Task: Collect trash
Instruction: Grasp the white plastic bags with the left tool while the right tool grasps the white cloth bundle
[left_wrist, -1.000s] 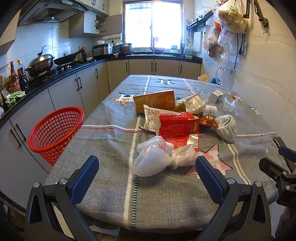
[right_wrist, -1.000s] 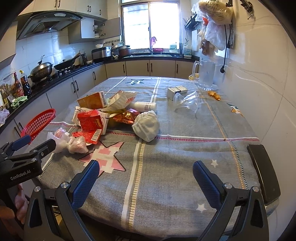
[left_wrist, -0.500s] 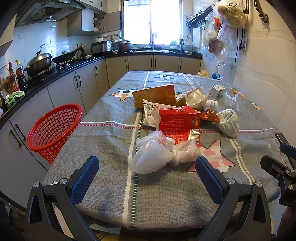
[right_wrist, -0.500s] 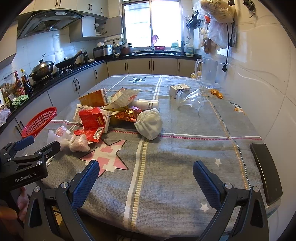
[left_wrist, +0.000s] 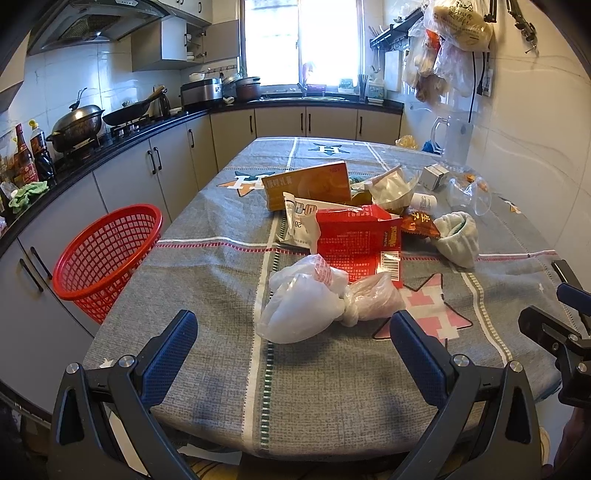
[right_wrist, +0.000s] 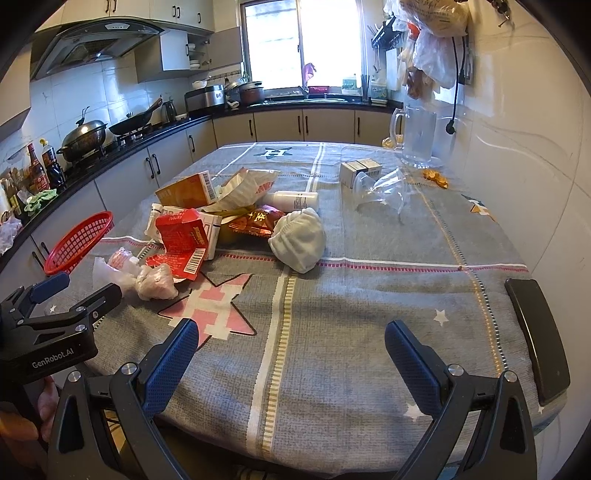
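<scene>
Since a second ago both my tongs have eased forward over the near edge of the table (left_wrist: 207, 236), and the pile of trash now sits a little closer to my left gripper (left_wrist: 291, 345). Its blue pads stand wide apart and hold nothing. Just ahead of it, between the two fingers and slightly toward the right one, lies a knotted white plastic bag (left_wrist: 306, 306) on the grey cloth, not touched by either pad. Right behind the bag is a torn red carton (left_wrist: 356, 240), and beyond that a white pouch (left_wrist: 299, 221), an orange box (left_wrist: 308, 184), a crumpled paper wrapper (left_wrist: 391, 188) and a red snack packet (left_wrist: 419, 225). Farther right of these lies a balled white cloth (left_wrist: 456, 238). Off to the left of my left gripper, beside the table edge, stands the red mesh basket (left_wrist: 107, 254), tilted toward me.

My right gripper (right_wrist: 291, 350) is likewise spread wide and empty, hovering over bare tablecloth. The same heap lies ahead and to its left: the plastic bag (right_wrist: 147, 277), the red carton (right_wrist: 181, 240), the snack packet (right_wrist: 255, 221) and the white cloth (right_wrist: 299, 240). A white bottle (right_wrist: 295, 200) lies on its side behind them. Further ahead and slightly right are a crushed clear cup (right_wrist: 384, 192), two small boxes (right_wrist: 360, 171) and a glass jug (right_wrist: 417, 138). A black phone (right_wrist: 535, 328) lies to the right, near the table edge.
</scene>
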